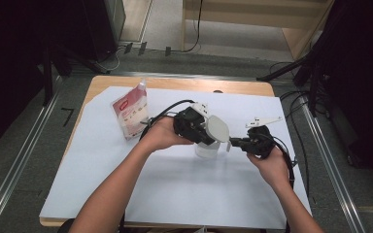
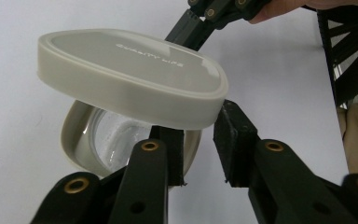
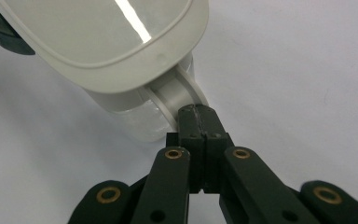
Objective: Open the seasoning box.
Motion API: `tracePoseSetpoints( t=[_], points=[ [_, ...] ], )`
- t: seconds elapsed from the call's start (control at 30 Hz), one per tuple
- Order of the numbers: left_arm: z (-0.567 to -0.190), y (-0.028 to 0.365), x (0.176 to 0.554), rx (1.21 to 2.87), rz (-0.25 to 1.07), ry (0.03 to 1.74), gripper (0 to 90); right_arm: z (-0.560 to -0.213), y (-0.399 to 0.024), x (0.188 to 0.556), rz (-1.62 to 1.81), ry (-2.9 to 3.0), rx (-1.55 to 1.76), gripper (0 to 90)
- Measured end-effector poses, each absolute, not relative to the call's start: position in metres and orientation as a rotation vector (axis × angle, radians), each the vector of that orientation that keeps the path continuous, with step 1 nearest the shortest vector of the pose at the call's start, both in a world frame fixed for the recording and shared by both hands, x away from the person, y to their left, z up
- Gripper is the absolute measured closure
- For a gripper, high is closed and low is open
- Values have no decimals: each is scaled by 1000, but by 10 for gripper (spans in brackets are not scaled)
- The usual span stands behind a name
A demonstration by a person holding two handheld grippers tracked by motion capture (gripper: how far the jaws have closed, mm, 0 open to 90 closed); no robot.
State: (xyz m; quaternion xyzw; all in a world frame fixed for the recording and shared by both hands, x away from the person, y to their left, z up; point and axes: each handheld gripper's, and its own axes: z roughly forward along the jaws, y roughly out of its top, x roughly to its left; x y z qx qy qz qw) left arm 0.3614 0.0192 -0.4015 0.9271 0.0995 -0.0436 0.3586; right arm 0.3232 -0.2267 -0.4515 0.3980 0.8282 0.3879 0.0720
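White table [image 1: 126,194]: lid [image 2: 130,74] reads "QUALITY LIFE" (faint).

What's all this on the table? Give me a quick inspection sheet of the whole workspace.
Surface: wooden table under a white sheet.
Job's things: clear container with grey rim; its grey lid is tilted above the opening.
Clutter: red-and-white pouch, upright at back left.
Grippers: left gripper has its jaws about the lid's edge; whether they press on it cannot be told. Right gripper is shut on the container's rim.
Cables: black cable trails from the left gripper, more lie on the floor.
Surroundings: grey floor, metal rails, dark curtains.
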Motion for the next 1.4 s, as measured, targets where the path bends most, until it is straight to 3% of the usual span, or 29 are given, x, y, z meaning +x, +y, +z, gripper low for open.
tracePoseSetpoints(
  t=[0.3, 0.77, 0.9, 1.2, 1.4],
  points=[
    [-392, 11, 361, 2354, -136, 254, 889, -451, -228, 323, 1203, 2482, 1223, 900],
    [-388, -6, 359, 2381, -138, 249, 888, -453, -231, 321, 1226, 2480, 1242, 900],
    [-387, -2, 359, 2369, -134, 271, 858, -452, -233, 318, 1241, 2474, 1232, 900],
    [-382, 11, 359, 2339, -115, 309, 658, -453, -230, 306, 1257, 2501, 1210, 900],
    [-386, 21, 358, 2342, -90, 342, 595, -459, -225, 307, 1232, 2526, 1213, 900]
  ],
)
